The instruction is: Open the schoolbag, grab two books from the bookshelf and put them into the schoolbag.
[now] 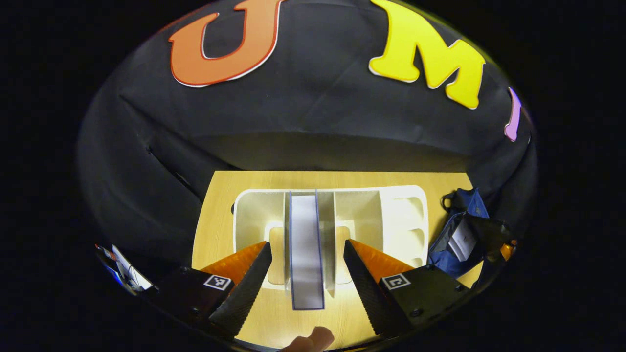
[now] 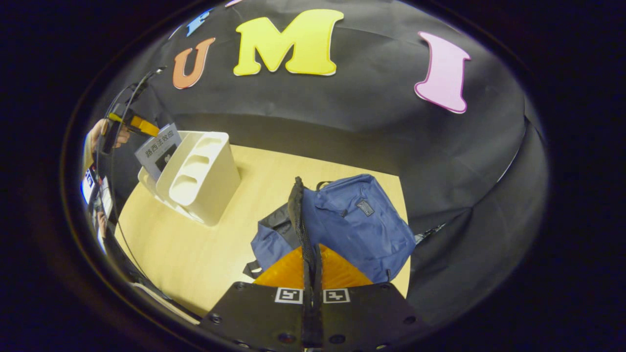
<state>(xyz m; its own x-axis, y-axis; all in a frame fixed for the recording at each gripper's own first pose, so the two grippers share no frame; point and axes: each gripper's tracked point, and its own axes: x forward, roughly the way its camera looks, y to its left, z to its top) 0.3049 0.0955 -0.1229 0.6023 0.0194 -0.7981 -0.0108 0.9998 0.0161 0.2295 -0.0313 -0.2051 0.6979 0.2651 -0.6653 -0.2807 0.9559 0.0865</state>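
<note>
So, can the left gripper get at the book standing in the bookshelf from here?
Probably yes: the left gripper is open with the upright book between its fingers, and nothing blocks the white bookshelf slot in front.

book upright in bookshelf, schoolbag to its right

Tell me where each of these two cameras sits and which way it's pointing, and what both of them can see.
Left gripper view: rides on the left claw, facing the white bookshelf; its open fingers straddle an upright book; a fingertip shows below.
Right gripper view: rides on the right claw, looking down at the blue schoolbag, fingers closed on a black strap.
Shared: bookshelf, book, schoolbag, wooden table.
</note>
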